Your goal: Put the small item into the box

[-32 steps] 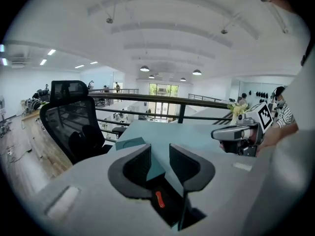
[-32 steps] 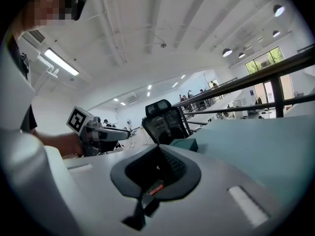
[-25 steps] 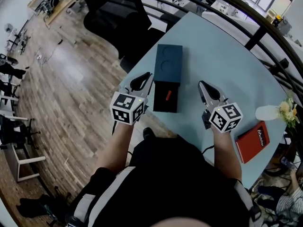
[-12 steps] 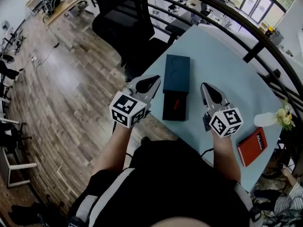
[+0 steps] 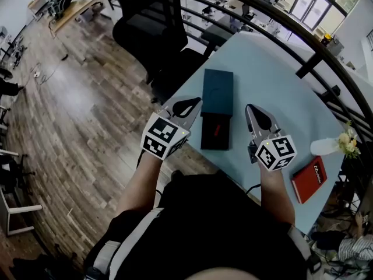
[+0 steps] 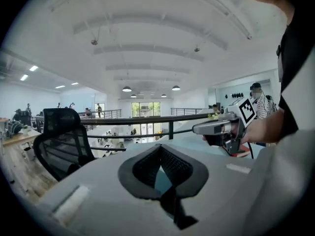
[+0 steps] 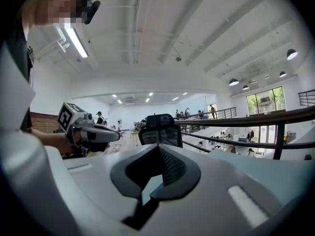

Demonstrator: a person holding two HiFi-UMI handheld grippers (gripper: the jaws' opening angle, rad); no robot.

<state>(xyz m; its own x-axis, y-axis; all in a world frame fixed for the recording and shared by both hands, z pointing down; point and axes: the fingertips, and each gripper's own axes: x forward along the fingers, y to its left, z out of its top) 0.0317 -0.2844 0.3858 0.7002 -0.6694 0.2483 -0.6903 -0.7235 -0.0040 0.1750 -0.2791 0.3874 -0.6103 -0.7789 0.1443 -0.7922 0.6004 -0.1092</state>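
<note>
Left gripper [image 5: 197,102] just closed, right gripper [image 5: 250,108] pressed together, both empty. Red item [image 5: 217,130] in box [image 5: 208,142]. Risk: nudging box off table [image 5: 274,74] from 9 o'clock.

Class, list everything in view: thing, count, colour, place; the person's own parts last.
table: one, light blue, under everything
box: one, black, open, between the grippers
small item: one, red, inside the box
box cover: one, dark blue, beyond the box
book: one, red, table's right
vase with flowers: one, white, beyond book
office chair: one, black, beyond table
railing: one, black, past table
left gripper: one, grey, left of box, just closed, shut, empty
right gripper: one, grey, right of box, shut, empty
</note>
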